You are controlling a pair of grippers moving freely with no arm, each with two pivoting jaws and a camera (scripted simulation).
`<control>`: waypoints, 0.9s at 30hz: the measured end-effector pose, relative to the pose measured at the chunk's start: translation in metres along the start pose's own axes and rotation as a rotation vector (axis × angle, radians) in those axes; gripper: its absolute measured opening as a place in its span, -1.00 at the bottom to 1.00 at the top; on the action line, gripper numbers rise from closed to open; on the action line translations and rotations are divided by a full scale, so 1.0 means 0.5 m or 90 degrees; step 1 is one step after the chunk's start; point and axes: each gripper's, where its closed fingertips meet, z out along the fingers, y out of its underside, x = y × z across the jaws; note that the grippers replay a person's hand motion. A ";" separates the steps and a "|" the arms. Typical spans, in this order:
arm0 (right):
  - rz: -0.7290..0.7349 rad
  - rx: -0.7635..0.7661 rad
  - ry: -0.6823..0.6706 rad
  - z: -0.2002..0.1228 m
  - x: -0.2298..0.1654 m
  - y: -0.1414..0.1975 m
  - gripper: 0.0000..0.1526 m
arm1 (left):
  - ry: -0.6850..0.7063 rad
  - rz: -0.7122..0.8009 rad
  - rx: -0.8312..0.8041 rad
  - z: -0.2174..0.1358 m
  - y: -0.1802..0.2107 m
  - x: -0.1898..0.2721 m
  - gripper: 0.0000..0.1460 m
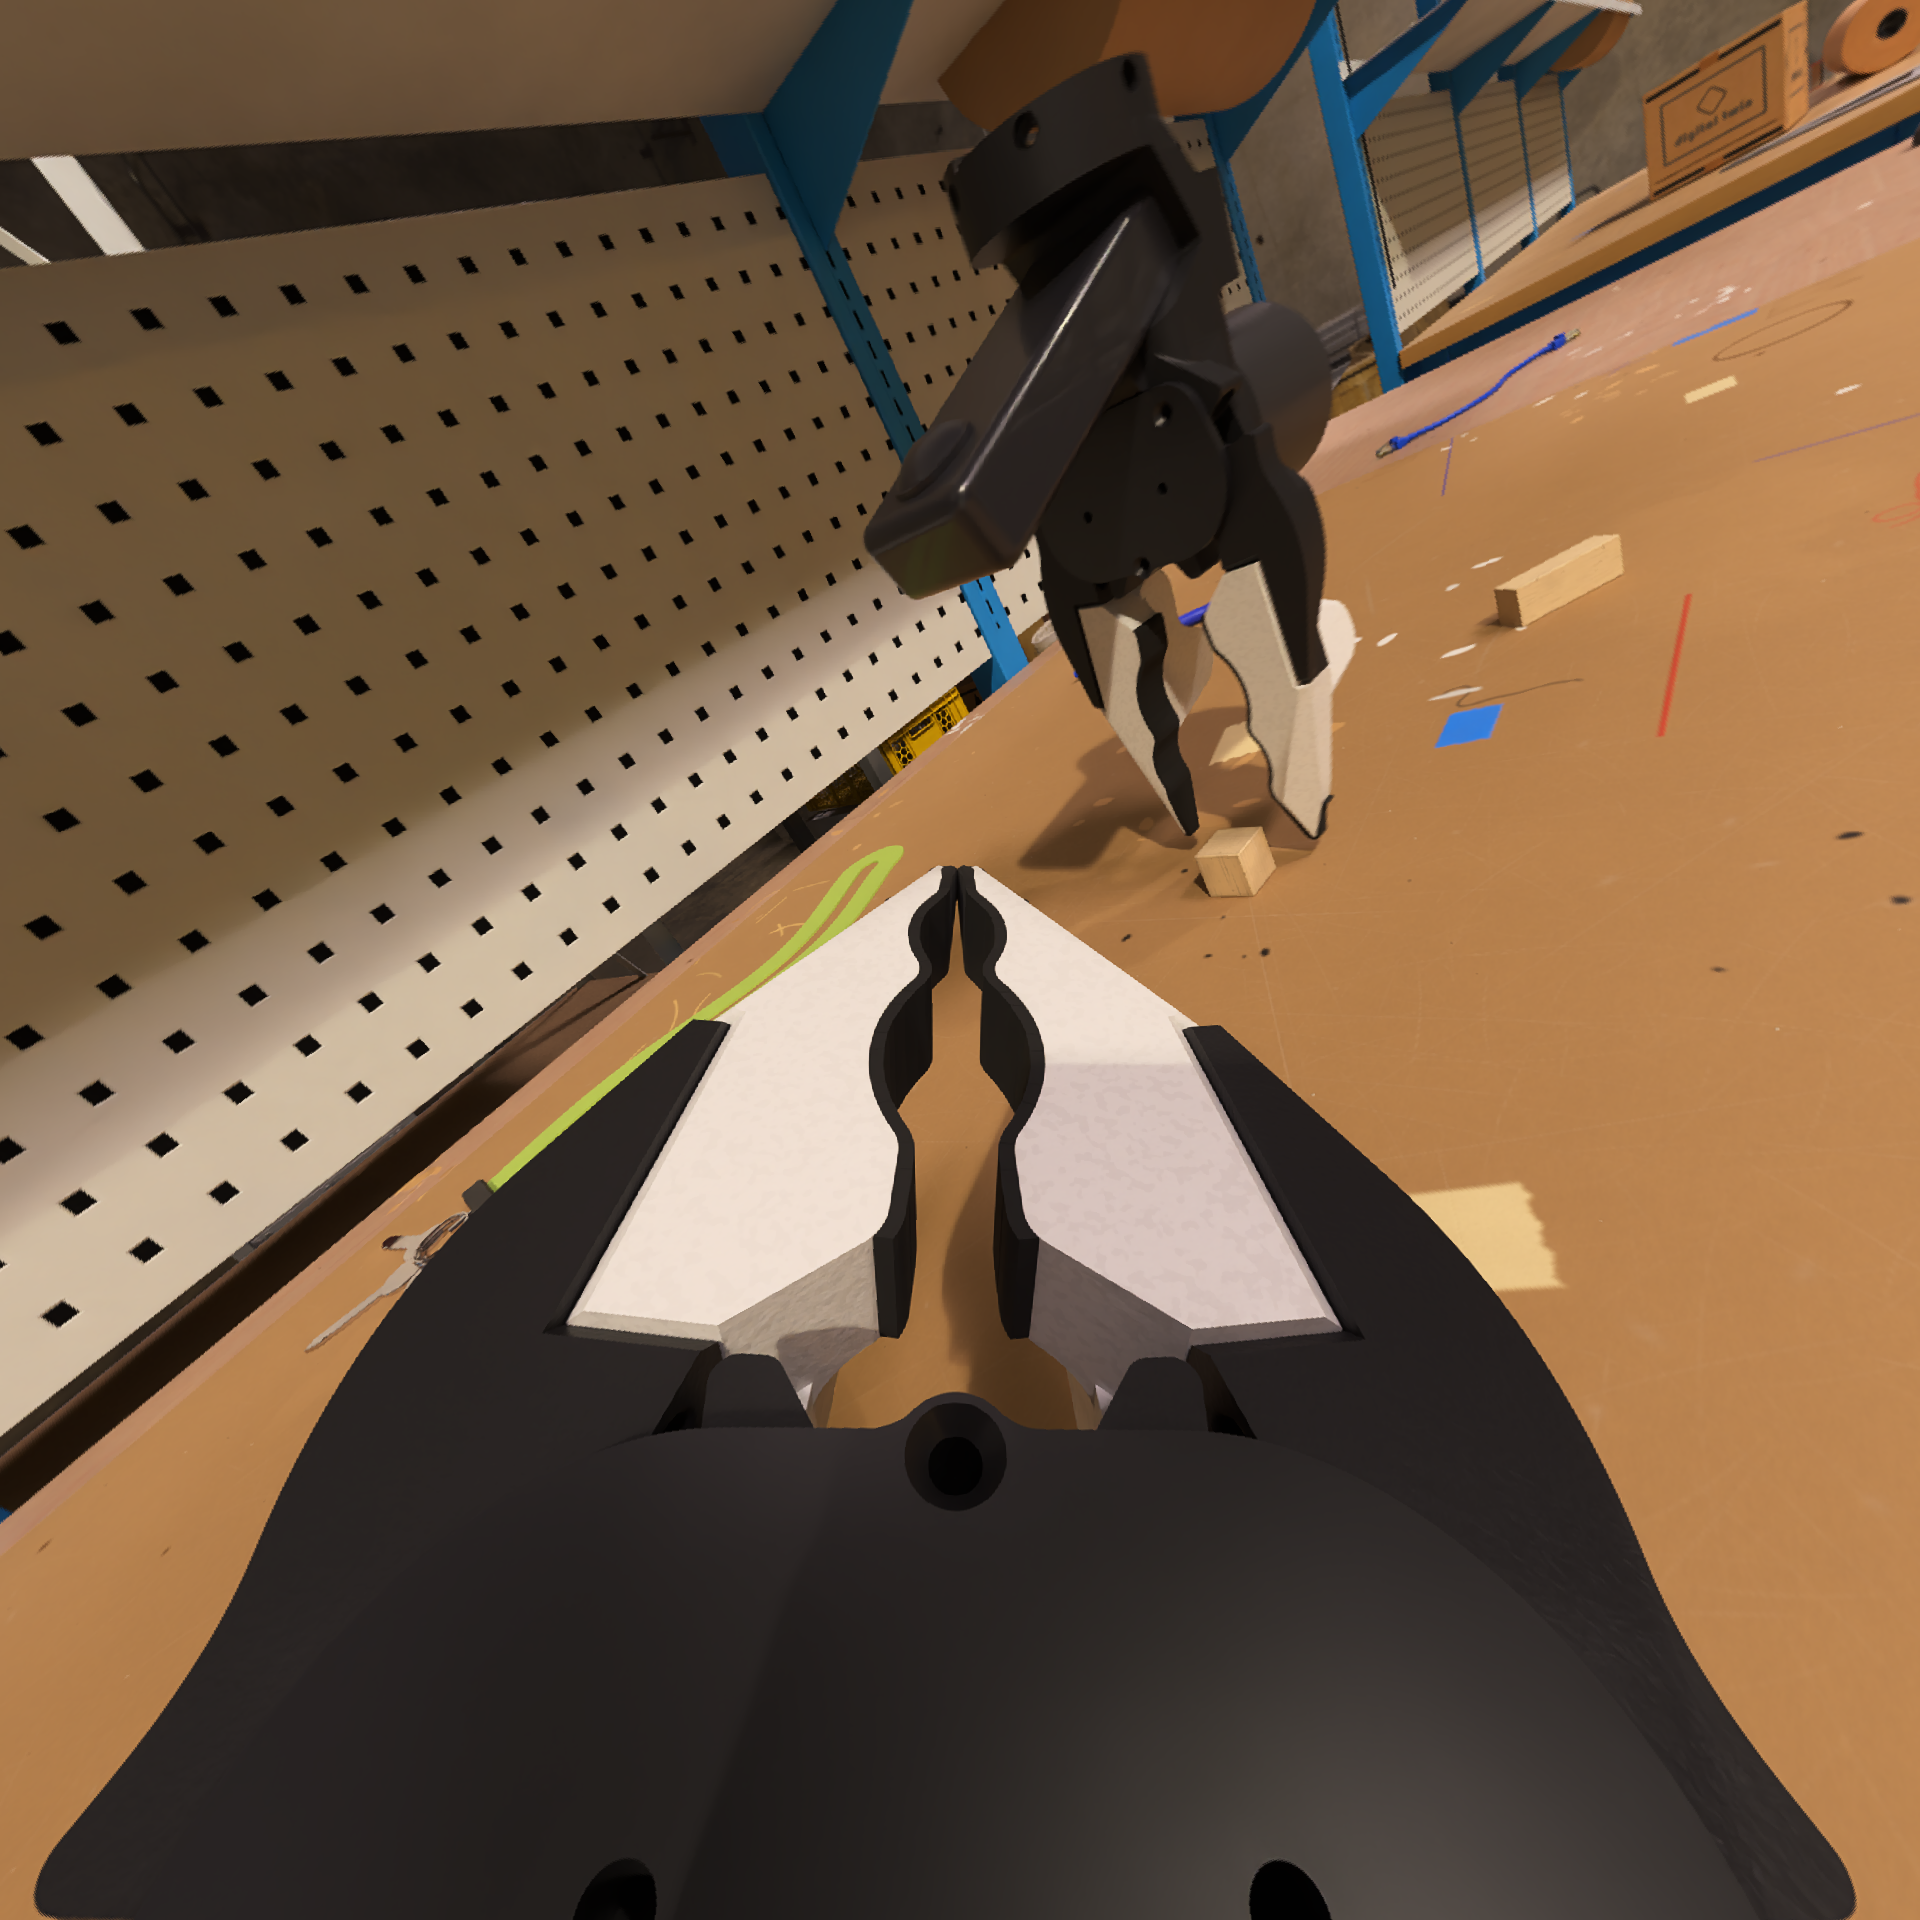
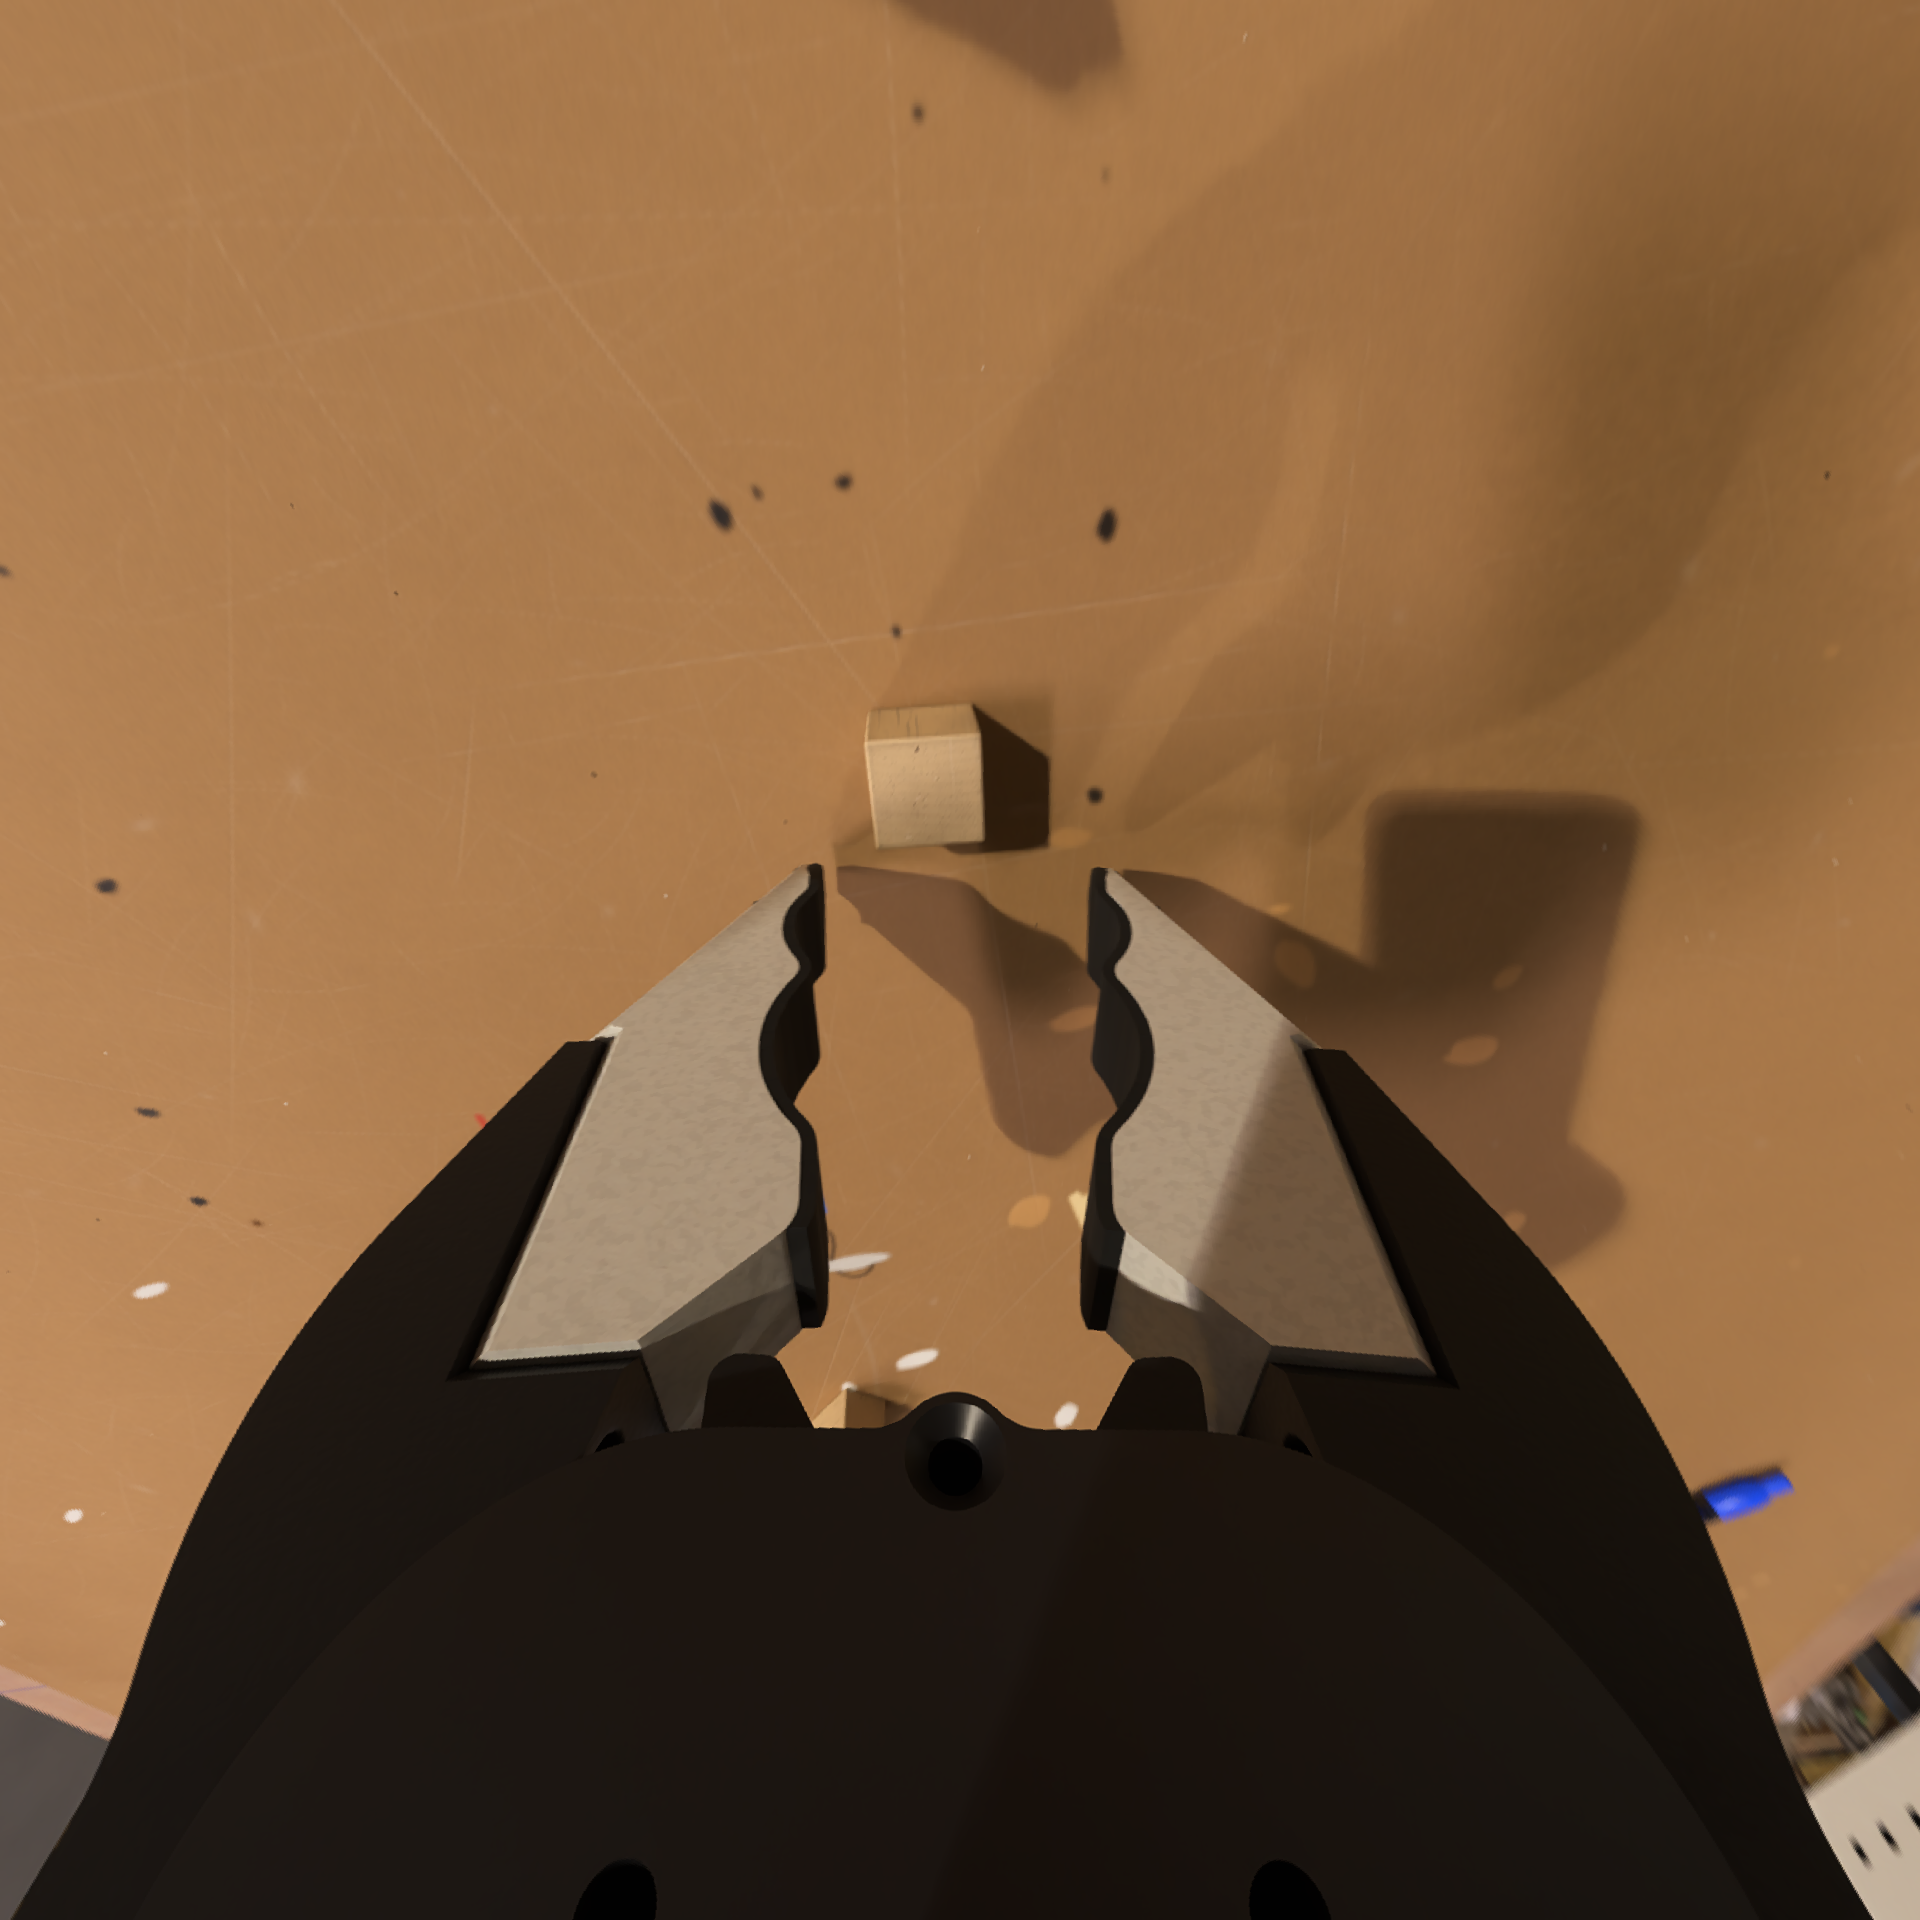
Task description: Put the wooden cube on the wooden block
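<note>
A small wooden cube (image 1: 1234,861) sits on the brown workbench just ahead of my left gripper (image 1: 957,875), which is shut and empty. My right gripper (image 1: 1252,826) hangs over the cube, pointing down, its fingertips just behind it and apart. In the right wrist view the right gripper (image 2: 956,878) is open and empty, and the cube (image 2: 925,774) lies just beyond its tips, not between them. A longer wooden block (image 1: 1558,579) lies flat farther back on the right.
A pegboard wall (image 1: 416,644) with blue posts runs along the bench's left edge. A green cable (image 1: 790,935), a blue cable (image 1: 1475,400), a blue square patch (image 1: 1468,724) and a tape patch (image 1: 1496,1236) lie on the bench. A cardboard box (image 1: 1720,104) stands far back.
</note>
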 end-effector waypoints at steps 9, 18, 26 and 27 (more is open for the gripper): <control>-0.030 0.088 -0.024 0.001 -0.014 -0.037 -0.75 | -0.015 0.003 -0.013 0.002 0.006 -0.008 -1.00; 0.019 0.281 0.059 -0.204 -0.025 -0.066 -0.75 | -0.051 0.007 -0.023 0.000 0.013 -0.027 -1.00; 0.089 0.409 0.190 -0.480 -0.031 0.040 -0.75 | -0.062 0.016 -0.027 0.000 0.015 -0.031 -1.00; 0.097 0.412 0.207 -0.507 -0.036 0.064 -0.75 | -0.062 0.015 -0.026 -0.001 0.015 -0.032 -1.00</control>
